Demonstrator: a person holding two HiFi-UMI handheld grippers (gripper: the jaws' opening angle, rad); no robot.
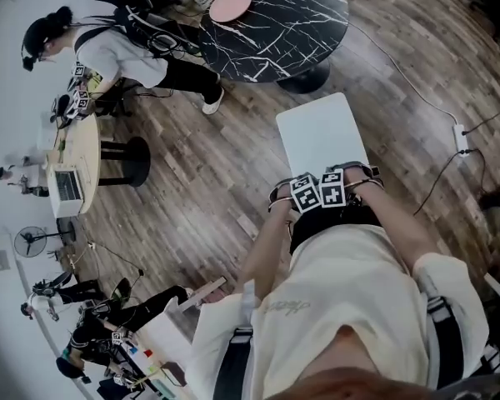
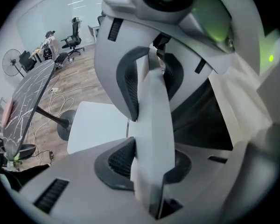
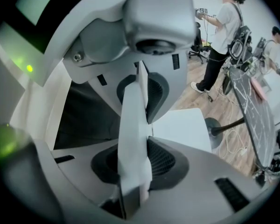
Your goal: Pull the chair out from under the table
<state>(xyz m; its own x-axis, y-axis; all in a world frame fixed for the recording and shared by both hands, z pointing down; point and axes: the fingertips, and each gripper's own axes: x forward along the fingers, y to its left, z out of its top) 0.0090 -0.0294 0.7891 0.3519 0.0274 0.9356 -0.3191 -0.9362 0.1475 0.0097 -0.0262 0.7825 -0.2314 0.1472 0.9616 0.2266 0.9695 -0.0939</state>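
The white chair shows its seat [image 1: 321, 136] on the wood floor, just in front of the black marble table [image 1: 283, 23] and its round base [image 1: 304, 77]. Both grippers sit side by side on the top edge of the chair's back, close to my body. My left gripper [image 1: 305, 194] is shut on the white chair back [image 2: 154, 106], its dark pads [image 2: 126, 90] pressing both faces. My right gripper [image 1: 333, 187] is likewise shut on the chair back [image 3: 133, 125]. The seat [image 2: 95, 125] lies beyond the left jaws, and the seat [image 3: 184, 127] shows past the right jaws.
A pink round thing [image 1: 230, 5] lies on the marble table. A power strip [image 1: 462, 137] with cables lies on the floor at right. A person [image 1: 108, 52] stands at the back left beside a small wooden table [image 1: 75, 161]. More people crouch at the lower left.
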